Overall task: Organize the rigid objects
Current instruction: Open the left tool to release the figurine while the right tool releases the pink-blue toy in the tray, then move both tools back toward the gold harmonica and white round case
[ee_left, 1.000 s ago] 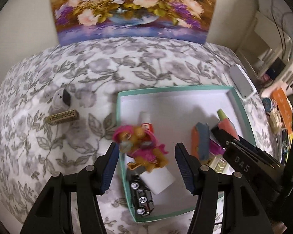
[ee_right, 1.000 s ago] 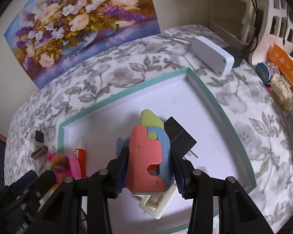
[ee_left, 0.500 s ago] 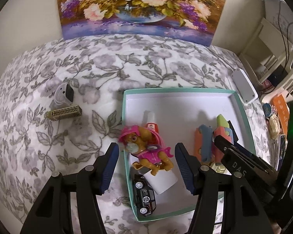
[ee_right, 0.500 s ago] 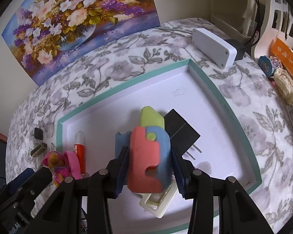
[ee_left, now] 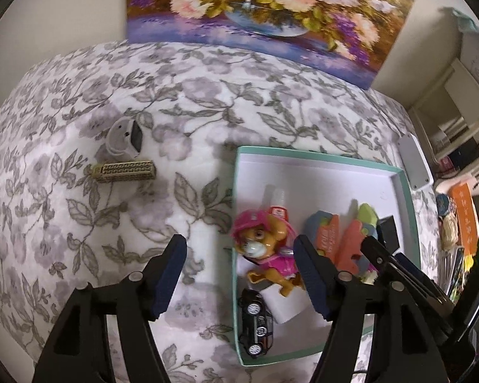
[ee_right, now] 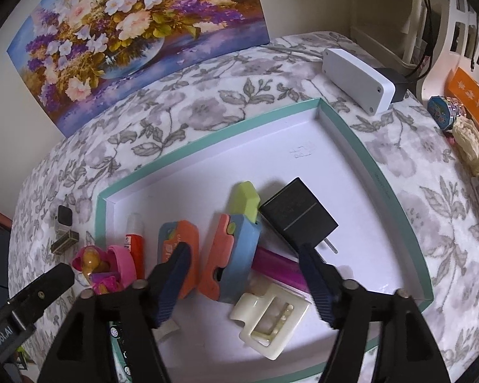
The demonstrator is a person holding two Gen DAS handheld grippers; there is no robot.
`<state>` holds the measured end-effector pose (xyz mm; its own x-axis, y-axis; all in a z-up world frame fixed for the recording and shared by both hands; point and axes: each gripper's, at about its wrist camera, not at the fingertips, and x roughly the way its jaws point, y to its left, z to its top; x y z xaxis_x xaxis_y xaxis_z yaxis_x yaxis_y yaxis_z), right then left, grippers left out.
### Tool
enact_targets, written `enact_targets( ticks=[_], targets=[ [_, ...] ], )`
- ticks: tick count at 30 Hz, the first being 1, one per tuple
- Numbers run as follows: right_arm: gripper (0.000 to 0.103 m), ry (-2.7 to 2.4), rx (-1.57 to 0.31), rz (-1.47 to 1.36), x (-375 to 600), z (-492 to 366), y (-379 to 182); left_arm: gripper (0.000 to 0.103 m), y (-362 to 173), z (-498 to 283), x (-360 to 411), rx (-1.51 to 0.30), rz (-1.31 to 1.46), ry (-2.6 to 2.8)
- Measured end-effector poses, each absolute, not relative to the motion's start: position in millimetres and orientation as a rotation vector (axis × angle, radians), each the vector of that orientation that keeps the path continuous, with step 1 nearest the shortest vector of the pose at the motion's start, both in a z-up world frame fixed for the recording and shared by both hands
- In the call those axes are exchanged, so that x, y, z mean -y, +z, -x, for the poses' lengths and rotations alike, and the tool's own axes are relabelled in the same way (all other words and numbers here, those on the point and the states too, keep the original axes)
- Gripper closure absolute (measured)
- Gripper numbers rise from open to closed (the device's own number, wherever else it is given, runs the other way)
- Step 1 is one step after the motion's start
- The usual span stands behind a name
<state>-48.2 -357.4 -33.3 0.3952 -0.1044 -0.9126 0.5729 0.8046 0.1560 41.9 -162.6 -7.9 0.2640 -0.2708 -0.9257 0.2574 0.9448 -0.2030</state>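
Floral tablecloth [ee_left: 207, 102] fills most of both views; flower painting [ee_right: 137, 35] leans at top of frame. Teal-rimmed tray [ee_right: 345, 134] sits center-right, white floor.

Task's thing, the coral/blue toy [ee_right: 233, 255] w/ green tip, lies in tray lower-center in right wrist view. Long axis runs bottom-left to top-right, green tip pointing up toward tray's far wall. Its lower end rests just beside a cream clip [ee_right: 271, 319]; purple strip [ee_right: 277, 265] partly hidden under it.

Black plug adapter [ee_right: 298, 217] just right of the tip, prongs toward lower right. Orange/blue block [ee_right: 177, 239] to the left, partly behind a finger.

Right gripper [ee_right: 244, 281] spread wide, both fingers clear of the toy, nothing pinched. Left gripper [ee_left: 239, 274] also spread, empty, over tray's left rim w/ pup figure [ee_left: 265, 242] between fingers.

Toy car [ee_left: 255, 325] at tray's lower-left corner; cut off in right view. Gold bar [ee_left: 124, 170] and grey gadget [ee_left: 126, 137] upper left, outside tray. White box [ee_right: 357, 79] top right.
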Motion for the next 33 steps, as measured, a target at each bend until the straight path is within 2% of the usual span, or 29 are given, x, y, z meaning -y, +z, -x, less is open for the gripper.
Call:
enact_targets(
  ticks=[3, 4, 6, 9, 10, 11, 13, 21, 33],
  targets=[
    [0.02, -0.452, -1.089, -0.493, 357, 47, -34, 0.028, -13, -47, 155, -1.268, 0.023, -0.32],
    [0.019, -0.454, -1.089, -0.493, 357, 47, -34, 0.022, -16, -49, 152, -1.274, 0.028, -0.31],
    [0.018, -0.454, -1.093, -0.489, 356, 47, -35, 0.021, -19, -53, 146, -1.285, 0.041, -0.292],
    [0.008, -0.456, -1.099, -0.48, 355, 45, -37, 0.021, -25, -58, 138, -1.299, 0.05, -0.257],
    [0.006, -0.456, -1.098, -0.477, 355, 45, -37, 0.019, -27, -59, 136, -1.303, 0.048, -0.241],
    [0.004, -0.456, -1.098, -0.476, 355, 45, -37, 0.01, -30, -61, 133, -1.306, 0.045, -0.226],
    [0.0, -0.458, -1.095, -0.47, 355, 44, -37, 0.005, -36, -63, 129, -1.309, 0.031, -0.197],
    [0.0, -0.453, -1.087, -0.44, 351, 40, -36, 0.005, -49, -78, 106, -1.342, 0.06, -0.139],
    [0.0, -0.385, -0.963, -0.408, 314, 21, 1, 0.005, -27, -111, 27, -1.248, 0.103, -0.001]
  ],
)
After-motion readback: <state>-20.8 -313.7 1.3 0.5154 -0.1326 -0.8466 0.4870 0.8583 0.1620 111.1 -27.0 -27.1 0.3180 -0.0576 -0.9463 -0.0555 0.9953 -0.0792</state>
